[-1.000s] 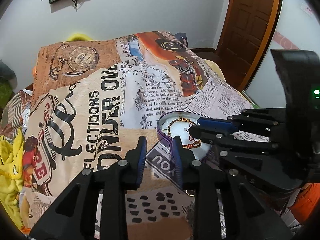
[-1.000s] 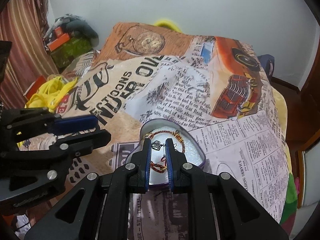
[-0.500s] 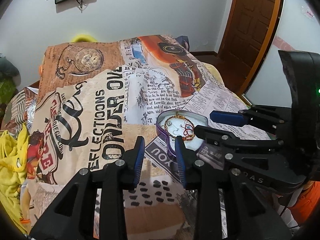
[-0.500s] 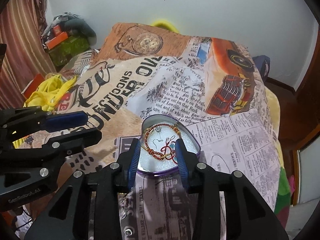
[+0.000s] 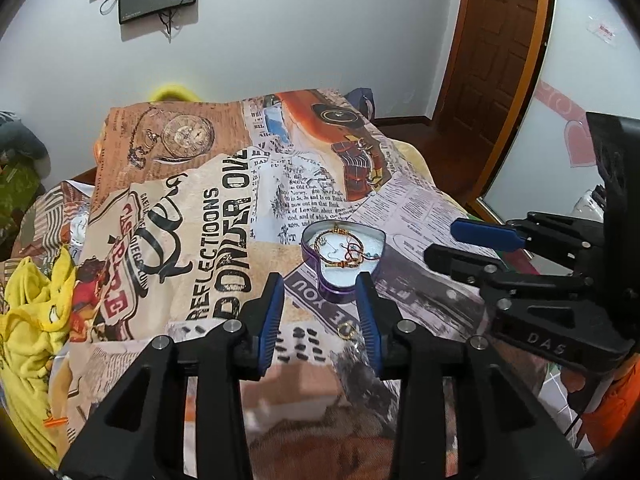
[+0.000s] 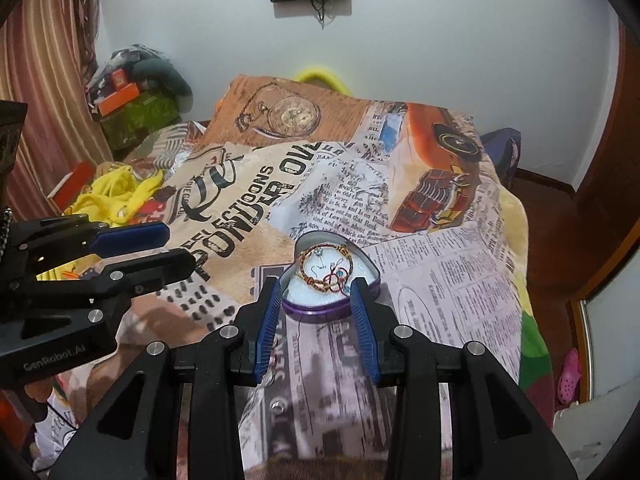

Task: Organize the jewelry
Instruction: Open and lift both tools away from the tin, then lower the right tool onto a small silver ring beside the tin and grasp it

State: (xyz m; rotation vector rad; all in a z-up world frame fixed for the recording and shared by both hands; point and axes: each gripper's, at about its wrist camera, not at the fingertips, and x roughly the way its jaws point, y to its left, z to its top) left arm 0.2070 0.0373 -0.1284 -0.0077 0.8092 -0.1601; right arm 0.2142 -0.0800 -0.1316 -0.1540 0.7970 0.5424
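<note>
A purple heart-shaped tin (image 5: 336, 292) lies open on the printed bedspread, white inside, and also shows in the right wrist view (image 6: 332, 312). A gold and red bracelet (image 5: 338, 246) with earrings lies in it, seen also in the right wrist view (image 6: 324, 268). A small gold ring (image 5: 346, 330) lies on the bedspread just in front of the tin. My left gripper (image 5: 320, 312) is open and empty, above the ring. My right gripper (image 6: 316, 312) is open and empty, just short of the tin; it shows at the right of the left wrist view (image 5: 460, 244).
The printed bedspread (image 6: 440, 272) covers the bed. Yellow cloth (image 5: 28, 320) is bunched at the left edge. A brown door (image 5: 496, 52) stands at the back right. Boxes and clutter (image 6: 132, 100) pile at the far left corner. A small metal stud (image 6: 276, 404) lies near me.
My right gripper opened, left the jewelry in the tin and drew back. My left gripper opened wider. Both grippers rose and pulled away from the tin.
</note>
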